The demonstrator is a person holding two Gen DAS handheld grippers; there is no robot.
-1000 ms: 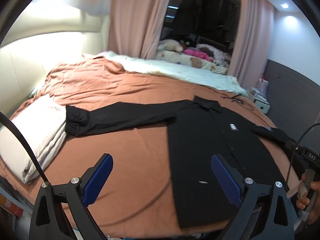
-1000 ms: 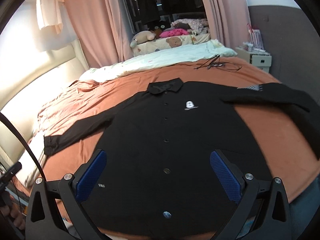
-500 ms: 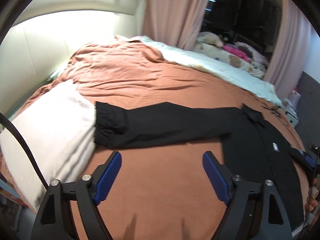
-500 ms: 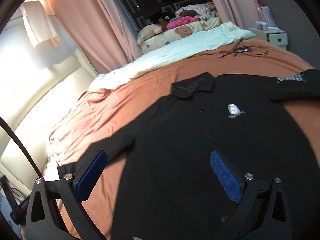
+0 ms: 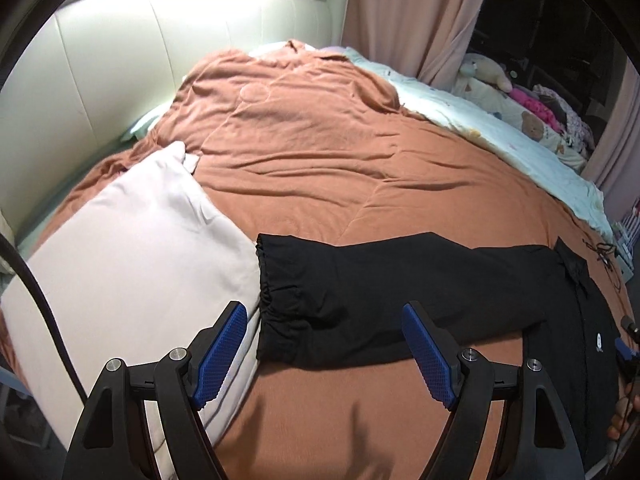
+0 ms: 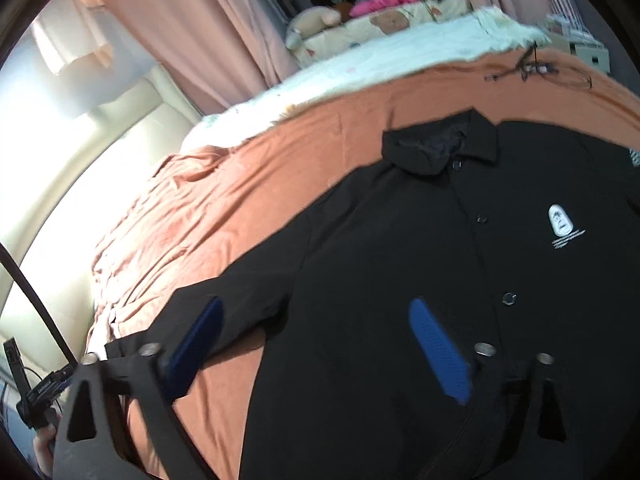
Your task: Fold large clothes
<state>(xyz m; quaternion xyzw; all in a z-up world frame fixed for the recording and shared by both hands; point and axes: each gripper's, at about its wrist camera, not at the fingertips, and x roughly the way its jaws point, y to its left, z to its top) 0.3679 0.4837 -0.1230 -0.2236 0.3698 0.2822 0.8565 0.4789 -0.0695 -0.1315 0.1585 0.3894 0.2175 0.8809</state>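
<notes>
A black long-sleeved button shirt (image 6: 400,260) lies face up on the brown duvet (image 5: 320,160), collar (image 6: 440,144) toward the far side, with a white chest logo (image 6: 560,220). Its left sleeve (image 5: 400,292) stretches out flat, and the gathered cuff (image 5: 276,312) ends against a white pillow (image 5: 120,272). My left gripper (image 5: 326,344) is open just in front of that cuff, with nothing between its blue pads (image 5: 224,344). My right gripper (image 6: 318,344) hovers over the shirt where that sleeve meets the body. Its jaws are closing and no cloth is pinched.
A pale blue blanket (image 5: 480,116) runs along the bed's far edge, with plush toys (image 6: 316,20) and pink curtains (image 6: 208,32) behind. A black cable (image 6: 536,68) lies near the collar. The padded headboard (image 5: 100,72) stands left. A hand (image 6: 44,444) holds the other gripper.
Both grippers swung left across the bed. The left one went from the shirt's body to the sleeve cuff by the pillow, the right one from the hem toward the sleeve's root. Both sets of jaws narrowed slightly.
</notes>
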